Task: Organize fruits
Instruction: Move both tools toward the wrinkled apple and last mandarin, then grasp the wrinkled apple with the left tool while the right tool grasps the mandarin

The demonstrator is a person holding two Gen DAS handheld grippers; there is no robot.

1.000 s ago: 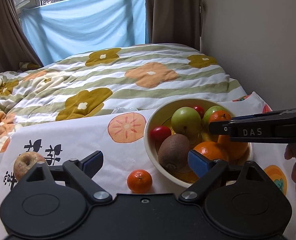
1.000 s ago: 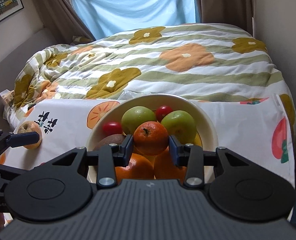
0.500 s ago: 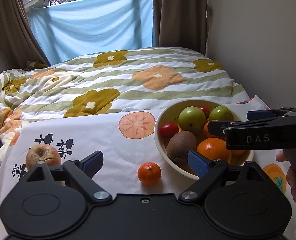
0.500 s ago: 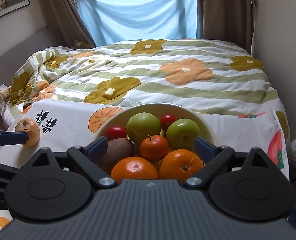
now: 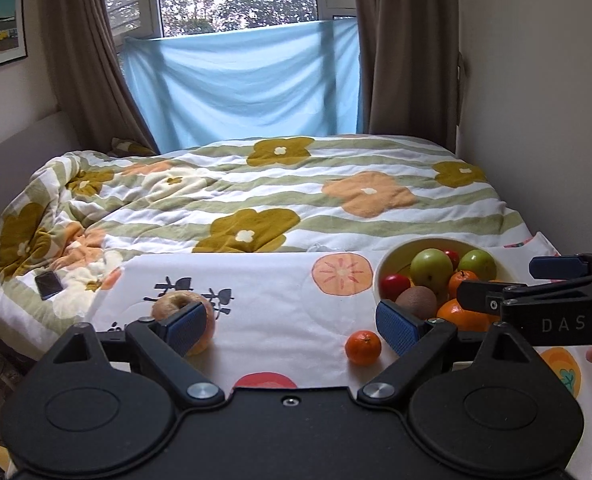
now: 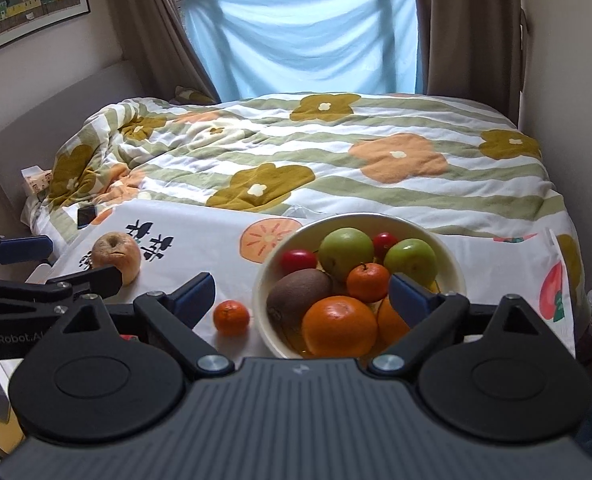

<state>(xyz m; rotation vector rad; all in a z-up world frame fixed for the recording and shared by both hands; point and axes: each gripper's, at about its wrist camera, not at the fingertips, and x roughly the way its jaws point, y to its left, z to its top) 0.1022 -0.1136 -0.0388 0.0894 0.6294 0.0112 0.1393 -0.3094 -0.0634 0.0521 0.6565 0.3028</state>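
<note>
Cream bowl on printed cloth, filled with oranges, green apples, kiwi. Left gripper spread wide, holding nothing, wrinkled apple just behind its left pad. Right gripper wide apart, empty, above bowl's near side. Loose mandarin beside bowl.

Floral quilt – phone lying on it.

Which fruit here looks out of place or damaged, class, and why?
Two fruits lie outside the bowl on the cloth: a small mandarin beside it, and a wrinkled, browned apple farther left, which looks shrivelled. The rest are in the bowl.
</note>
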